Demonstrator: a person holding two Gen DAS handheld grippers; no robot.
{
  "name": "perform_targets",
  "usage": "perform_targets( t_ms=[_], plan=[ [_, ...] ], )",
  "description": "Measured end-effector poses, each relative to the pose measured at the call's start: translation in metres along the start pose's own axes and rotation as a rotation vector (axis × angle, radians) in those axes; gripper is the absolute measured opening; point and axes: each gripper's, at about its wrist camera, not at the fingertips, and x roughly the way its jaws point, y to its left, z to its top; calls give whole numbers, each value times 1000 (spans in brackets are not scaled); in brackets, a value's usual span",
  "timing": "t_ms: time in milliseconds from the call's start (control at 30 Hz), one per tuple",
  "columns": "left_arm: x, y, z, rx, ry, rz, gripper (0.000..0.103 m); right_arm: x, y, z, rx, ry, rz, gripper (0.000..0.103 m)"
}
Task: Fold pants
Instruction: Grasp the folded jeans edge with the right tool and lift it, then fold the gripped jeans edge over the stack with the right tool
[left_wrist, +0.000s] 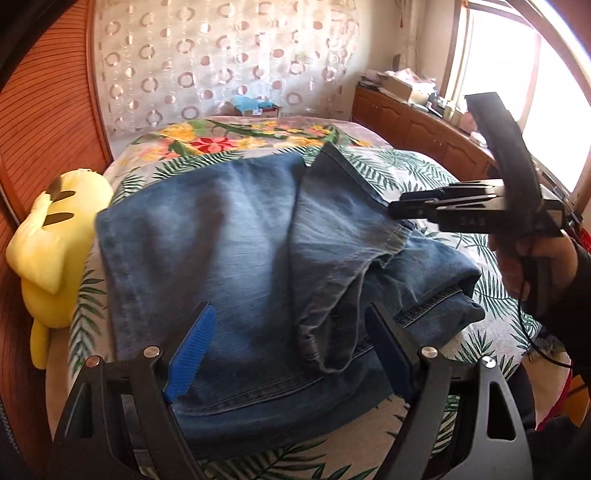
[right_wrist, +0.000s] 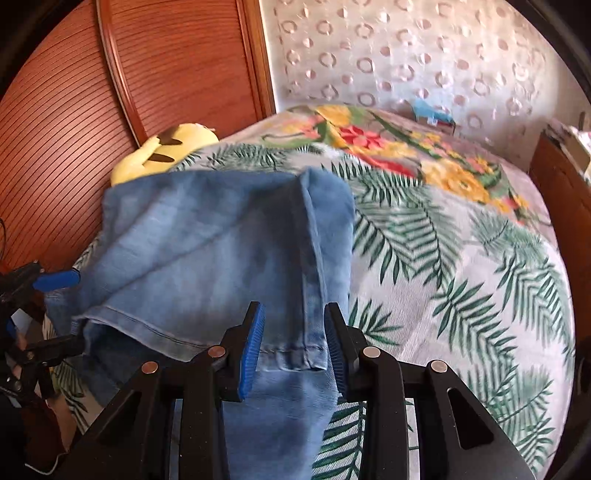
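1. In the left wrist view, the left claw (left_wrist: 288, 347) sits nearest the camera, its two fingers spread wide with blue pads (left_wrist: 192, 354) facing inward. Nothing is pinched between them; they hang just above the near part of the jeans.
2. The blue denim pants (left_wrist: 207, 258) lie on the bed (left_wrist: 443, 170), which is covered in a palm-leaf and flower print. One leg is folded back over the rest, and a hemmed end is lifted off the pile.
3. The right claw (left_wrist: 393, 209) enters from the right, held by the person's hand (left_wrist: 532, 258). Its tips meet the raised hem edge of the pants; from this side its fingers look close together, but whether they actually grip the cloth cannot be told here.
4. A yellow plush toy (left_wrist: 51, 240) lies at the left edge of the bed, beside a wooden slatted panel (left_wrist: 44, 122).
5. In the right wrist view, the right claw (right_wrist: 293, 345) is nearest, its fingers partly spread with the pant-leg hem (right_wrist: 291, 350) lying between the blue pads. A gap shows on each side, so the pads are not pressed onto the denim.
6. The left claw (right_wrist: 59, 310) appears at the far left edge, spread, by the other end of the denim.
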Motion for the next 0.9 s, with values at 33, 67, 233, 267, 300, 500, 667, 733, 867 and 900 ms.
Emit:
perform_targets(
  t_ms=[33,67,233,267,300,500,667,733,867,900],
  plan=[
    [3,-2,0,6,4,-6,83,3,1,-1,7,3,2,35],
    [5,-4,0,13,6,-11,83,4,0,-3,11,5,5,35],
    [13,-6,0,20,14,-11,74,14,7,-4,21,19,21,35],
    [13,-6,1,22,13,-8,68,15,9,-4,22,16,22,35],
    [13,-7,1,26,11,-7,63,15,12,-4,19,16,18,35],
    [12,-12,2,51,7,-40,23,22,10,-2,-36,2,18,12],
    [-5,-14,8,53,-34,-69,16,-1,3,7,-49,-74,17,11],
    [-18,-13,12,41,-63,-90,14,-15,4,16,-53,-112,15,11],
    [-53,-11,16,34,-134,-97,12,-47,16,36,-82,-188,14,11],
    [-62,-12,18,37,-153,-98,12,-55,20,41,-92,-206,17,11]
  ],
)
